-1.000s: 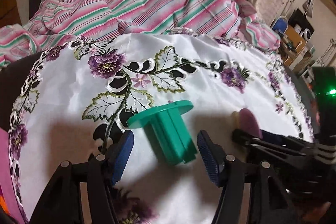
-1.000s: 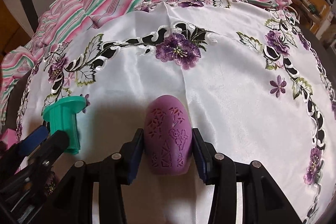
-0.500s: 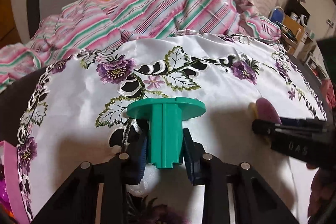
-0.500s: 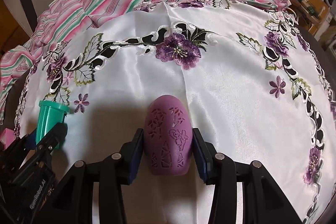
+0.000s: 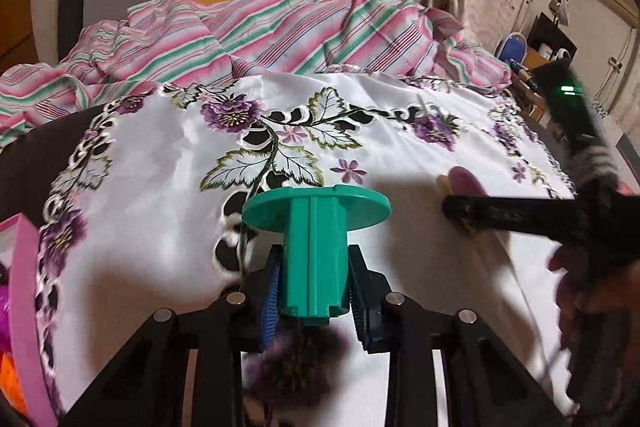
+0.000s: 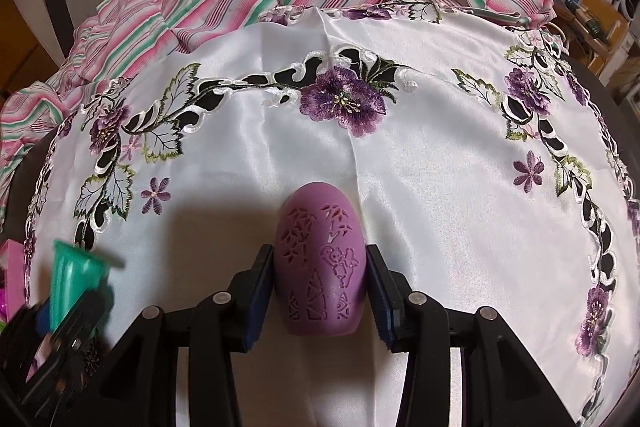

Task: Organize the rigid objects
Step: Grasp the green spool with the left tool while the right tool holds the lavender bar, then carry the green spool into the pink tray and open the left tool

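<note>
Gripping the green spool (image 5: 314, 259) low on its ribbed stem, your left tongs (image 5: 316, 297) have both blue pads pressed against it, with the wide flange pointing away from you over the bench cloth (image 5: 400, 155). Your right tongs (image 6: 320, 291) are pinching the purple egg-shaped piece (image 6: 320, 267) across its lower half, and it sits just above or on the white satin; you cannot tell which from here. Watch the spool first: the pads bite only near its open end, so the heavier flange end could lever down and twist out if you swing quickly. The purple piece is smooth and tapers towards its tip, so a squeeze on that curve may squirt it forward onto the slick cloth, where it would probably slide or roll. Your two tools also work close together, the left tongs showing at the lower left corner of the right view, so crossing paths could knock either load loose. As for what you cannot see: the pink container (image 5: 24, 307) at the left edge is cut off, and its contents are only bright blurs. A pale thing beside the purple piece in the left view is mostly hidden behind the right tool. The spool is smeared by motion in the right view.
</note>
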Tool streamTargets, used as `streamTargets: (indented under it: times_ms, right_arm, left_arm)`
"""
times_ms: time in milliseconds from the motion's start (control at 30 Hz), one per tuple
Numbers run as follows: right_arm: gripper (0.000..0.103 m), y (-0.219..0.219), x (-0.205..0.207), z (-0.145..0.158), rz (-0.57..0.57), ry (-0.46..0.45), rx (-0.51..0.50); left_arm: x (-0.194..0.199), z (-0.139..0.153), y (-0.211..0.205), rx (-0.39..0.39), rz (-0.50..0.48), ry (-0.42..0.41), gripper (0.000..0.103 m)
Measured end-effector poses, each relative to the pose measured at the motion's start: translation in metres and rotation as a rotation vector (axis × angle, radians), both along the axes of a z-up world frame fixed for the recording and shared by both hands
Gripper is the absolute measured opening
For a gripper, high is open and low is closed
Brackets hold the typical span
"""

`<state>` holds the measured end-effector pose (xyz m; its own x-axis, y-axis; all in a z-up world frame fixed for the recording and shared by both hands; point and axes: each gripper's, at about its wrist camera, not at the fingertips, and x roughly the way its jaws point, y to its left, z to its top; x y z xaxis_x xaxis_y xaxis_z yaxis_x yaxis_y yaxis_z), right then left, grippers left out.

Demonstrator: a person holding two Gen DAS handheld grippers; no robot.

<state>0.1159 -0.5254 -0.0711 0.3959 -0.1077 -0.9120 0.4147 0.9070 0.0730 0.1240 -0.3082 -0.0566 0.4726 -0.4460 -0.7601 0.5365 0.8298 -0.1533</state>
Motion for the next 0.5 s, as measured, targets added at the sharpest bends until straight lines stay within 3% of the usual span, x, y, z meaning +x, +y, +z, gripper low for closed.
streamTargets:
  times_ms: [200,500]
  right_arm:
    - [0.045,0.000,-0.001,0.000,0.005,-0.007,-0.004]
    - [0.044,0.004,-0.003,0.000,0.028,-0.021,-0.034]
  left_arm:
    - [-0.037,0.022,0.029,-0.055,-0.007,-0.014,0.030]
    - [-0.082,0.032,0.104,-0.131,0.053,0.049,0.030]
